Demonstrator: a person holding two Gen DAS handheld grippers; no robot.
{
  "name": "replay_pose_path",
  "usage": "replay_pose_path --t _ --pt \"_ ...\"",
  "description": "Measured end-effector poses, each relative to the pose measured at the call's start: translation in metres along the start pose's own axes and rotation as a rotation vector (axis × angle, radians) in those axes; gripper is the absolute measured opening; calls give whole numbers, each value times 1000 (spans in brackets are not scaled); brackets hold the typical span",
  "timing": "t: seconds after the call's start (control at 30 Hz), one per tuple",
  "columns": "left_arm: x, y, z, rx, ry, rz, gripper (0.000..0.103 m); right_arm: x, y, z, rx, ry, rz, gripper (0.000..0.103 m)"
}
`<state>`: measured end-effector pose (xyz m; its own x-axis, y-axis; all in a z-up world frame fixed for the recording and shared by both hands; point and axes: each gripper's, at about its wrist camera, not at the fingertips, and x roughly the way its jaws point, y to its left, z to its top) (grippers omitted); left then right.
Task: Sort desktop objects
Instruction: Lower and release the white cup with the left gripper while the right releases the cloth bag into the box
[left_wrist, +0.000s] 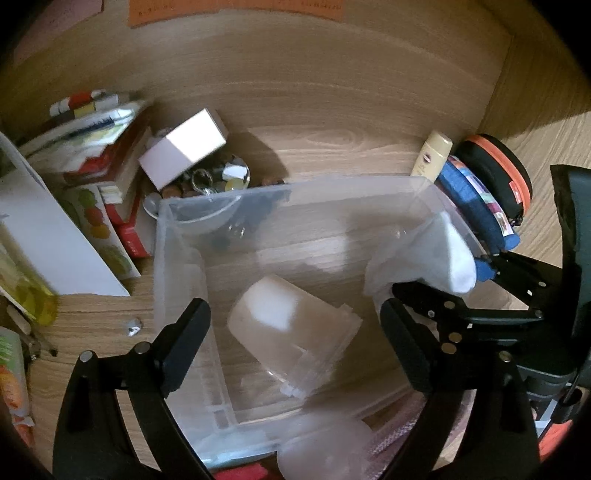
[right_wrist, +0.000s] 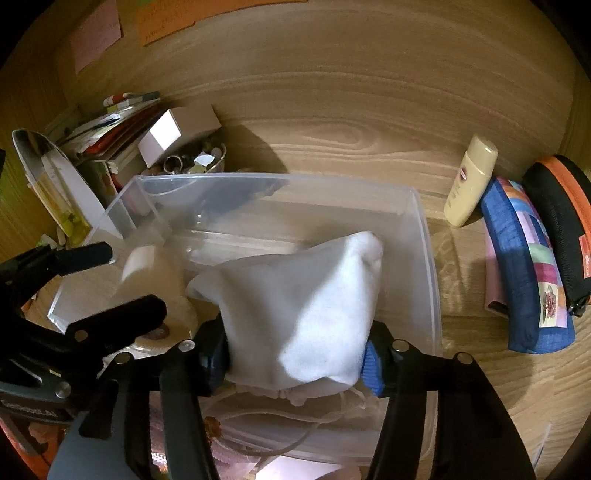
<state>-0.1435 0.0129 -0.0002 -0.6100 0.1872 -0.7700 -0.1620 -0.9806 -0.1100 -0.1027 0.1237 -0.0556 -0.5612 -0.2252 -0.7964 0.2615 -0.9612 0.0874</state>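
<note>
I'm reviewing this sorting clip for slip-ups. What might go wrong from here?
1. The white cloth pouch, pinched by the right gripper, overhangs the clear plastic bin's right wall and may fall outside on release.
2. The open left gripper hovers over the translucent white container inside; both grippers are close and might collide.

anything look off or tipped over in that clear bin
Yes: a translucent white plastic cup lies on its side inside the clear plastic bin. Behind the bin, a small white box sits tilted on a cluttered glass dish.

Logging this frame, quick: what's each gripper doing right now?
Left gripper: open, empty, over the clear plastic bin.
Right gripper: shut on the white cloth, above the bin.
</note>
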Motion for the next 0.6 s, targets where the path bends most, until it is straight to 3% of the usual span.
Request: replay_pose_path --t 0.23,0.4,0.6 --pt "-22 -2 2 15 -76 -2 96 -12 3 1 -4 -32 28 66" --pt "-40 -1 3 14 -128 -1 97 -40 4 1 -26 -116 23 83" --pt "-60 -1 3 17 -165 25 98 -64 -4 -1 10 -154 52 84"
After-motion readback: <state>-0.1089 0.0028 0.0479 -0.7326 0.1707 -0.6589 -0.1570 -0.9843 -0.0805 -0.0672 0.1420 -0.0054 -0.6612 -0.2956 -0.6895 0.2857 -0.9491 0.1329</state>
